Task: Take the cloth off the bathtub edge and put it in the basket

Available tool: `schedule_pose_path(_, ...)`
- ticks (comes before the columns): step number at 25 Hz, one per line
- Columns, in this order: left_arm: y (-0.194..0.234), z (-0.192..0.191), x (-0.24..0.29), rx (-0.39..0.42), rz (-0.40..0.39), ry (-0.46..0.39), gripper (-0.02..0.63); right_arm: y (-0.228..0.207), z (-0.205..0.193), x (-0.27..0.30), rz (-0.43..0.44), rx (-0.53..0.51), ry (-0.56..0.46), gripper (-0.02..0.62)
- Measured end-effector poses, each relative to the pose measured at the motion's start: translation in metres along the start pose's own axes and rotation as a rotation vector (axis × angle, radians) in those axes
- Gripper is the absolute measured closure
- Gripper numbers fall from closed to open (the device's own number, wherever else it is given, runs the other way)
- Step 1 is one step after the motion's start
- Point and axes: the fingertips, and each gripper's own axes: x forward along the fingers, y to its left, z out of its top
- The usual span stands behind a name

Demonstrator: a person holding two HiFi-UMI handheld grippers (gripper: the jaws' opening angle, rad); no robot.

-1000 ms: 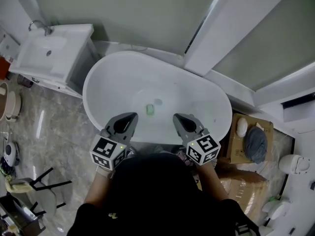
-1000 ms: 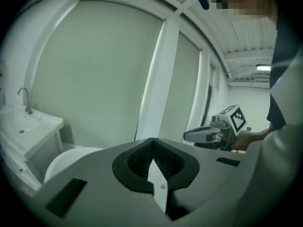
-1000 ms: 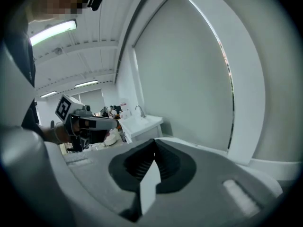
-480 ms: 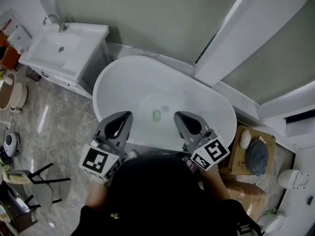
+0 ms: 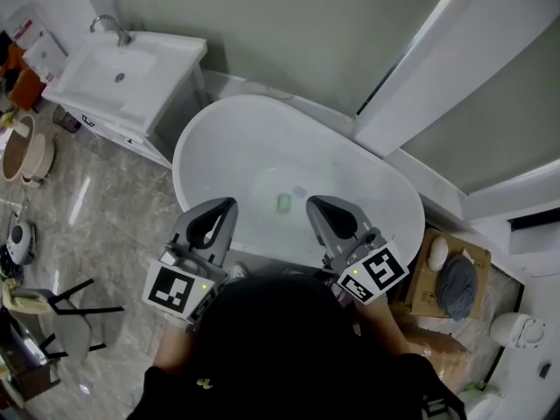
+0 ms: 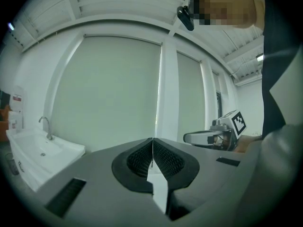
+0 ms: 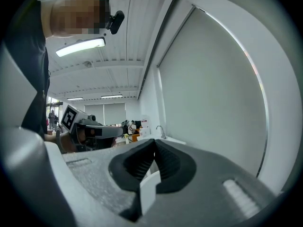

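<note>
White oval bathtub [image 5: 229, 138] fills the middle of the head view, long axis running from 10 to 4 o'clock. The person's dark head and shoulders [image 5: 280, 348] sit at 6 o'clock and cover the tub's near rim. The cloth can't be made out on that rim.

White sink cabinet [image 5: 149, 81] with a faucet [image 5: 109, 26] stands at 10 o'clock of the tub, just beside its end. Cardboard box [image 5: 427, 278] is on the floor at 4 o'clock of the tub. A grey bundle [image 5: 456, 287] lies on the box with a small white item [image 5: 437, 250] at its 11 o'clock. Can't tell if the bundle is the cloth. Round tan tubs [image 5: 19, 151] sit at the frame's 9 o'clock edge, well apart from the bathtub. Can't tell if either is the basket.

Left gripper [image 5: 227, 206] is held over the near side of the tub at 7 o'clock of its centre. Its ribbed pads [image 6: 142, 157] are pressed together with nothing between them. Right gripper [image 5: 315, 206] is at 5 o'clock of the tub centre, apart from the left one. Its pads [image 7: 142, 162] also meet and it is empty. Both point toward the far wall.

Small pale green item [image 5: 283, 203] lies on the tub floor between the two gripper tips.
</note>
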Motion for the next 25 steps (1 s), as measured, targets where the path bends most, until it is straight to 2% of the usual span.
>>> schedule_pose_path(8,-0.002,0.003,-0.002,0.026,0.003,-0.02,0.591,0.003,-0.003,-0.002,0.018,-0.019,0.019,0.598)
schedule_pose_path(11,-0.002,0.006,-0.002,0.04,-0.001,-0.055,0.591,0.002,-0.005,-0.005,0.012,-0.012,0.019,0.598)
schedule_pose_path(25,-0.015,-0.008,-0.012,-0.008,0.019,0.026,0.591,0.012,-0.009,-0.016,0.011,-0.003,0.026,0.598)
